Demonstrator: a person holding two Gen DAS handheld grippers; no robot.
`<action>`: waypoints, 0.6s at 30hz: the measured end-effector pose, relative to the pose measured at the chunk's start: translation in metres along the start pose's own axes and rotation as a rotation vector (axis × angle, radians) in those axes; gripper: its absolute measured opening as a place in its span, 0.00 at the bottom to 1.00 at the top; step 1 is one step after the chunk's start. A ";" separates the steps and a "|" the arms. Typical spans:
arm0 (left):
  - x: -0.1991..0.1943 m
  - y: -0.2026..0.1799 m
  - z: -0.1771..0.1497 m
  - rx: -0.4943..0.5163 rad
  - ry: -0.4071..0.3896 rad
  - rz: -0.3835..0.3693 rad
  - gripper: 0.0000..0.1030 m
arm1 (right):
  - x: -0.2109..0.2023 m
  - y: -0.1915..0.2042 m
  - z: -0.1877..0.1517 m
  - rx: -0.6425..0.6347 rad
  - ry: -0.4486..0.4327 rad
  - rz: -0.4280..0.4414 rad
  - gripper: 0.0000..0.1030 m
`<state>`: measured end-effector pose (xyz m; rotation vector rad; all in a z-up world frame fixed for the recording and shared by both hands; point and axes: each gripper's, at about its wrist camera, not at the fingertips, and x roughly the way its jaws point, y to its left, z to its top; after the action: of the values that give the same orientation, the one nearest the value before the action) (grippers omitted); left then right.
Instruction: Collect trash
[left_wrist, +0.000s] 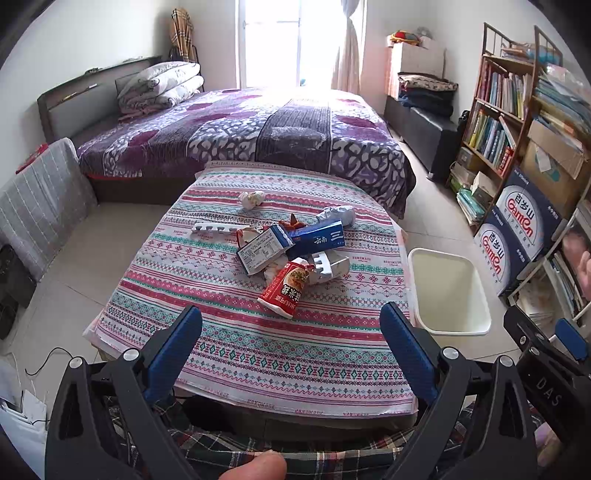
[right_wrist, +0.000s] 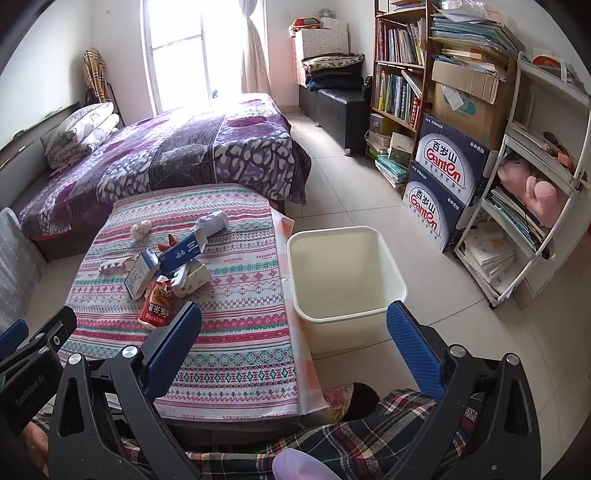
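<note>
A heap of trash lies mid-table on the striped cloth (left_wrist: 229, 332): a red snack packet (left_wrist: 284, 288) (right_wrist: 157, 306), a blue-white carton (left_wrist: 260, 249) (right_wrist: 140, 275), a dark blue box (left_wrist: 319, 238) (right_wrist: 183, 253), a crumpled silver wrapper (left_wrist: 338, 214) (right_wrist: 212, 223), a crumpled paper ball (left_wrist: 251, 199) (right_wrist: 141, 229) and a white plastic strip (left_wrist: 218, 228). A white bin (left_wrist: 448, 295) (right_wrist: 345, 275) stands on the floor right of the table. My left gripper (left_wrist: 291, 325) is open and empty, short of the heap. My right gripper (right_wrist: 295, 325) is open and empty, near the bin.
A purple-covered bed (left_wrist: 240, 129) stands beyond the table. Bookshelves (right_wrist: 402, 74) and blue Ganten cartons (right_wrist: 448, 173) line the right wall, with a white rack (right_wrist: 535, 184) nearer. A grey-covered seat (left_wrist: 40, 199) stands at the left. My plaid-clad legs are under the table's near edge.
</note>
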<state>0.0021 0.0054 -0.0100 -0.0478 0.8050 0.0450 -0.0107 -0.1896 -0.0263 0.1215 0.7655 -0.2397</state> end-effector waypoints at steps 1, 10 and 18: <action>0.000 0.000 0.000 0.000 0.000 0.000 0.91 | -0.001 -0.001 0.002 0.000 0.000 0.000 0.93; 0.003 0.001 -0.002 -0.002 0.006 0.003 0.91 | 0.000 0.000 0.001 0.000 0.003 0.002 0.93; 0.004 0.002 -0.002 -0.003 0.009 0.004 0.91 | 0.000 0.000 0.001 -0.001 0.004 0.002 0.93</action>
<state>0.0030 0.0070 -0.0143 -0.0498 0.8141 0.0499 -0.0096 -0.1902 -0.0257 0.1219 0.7692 -0.2373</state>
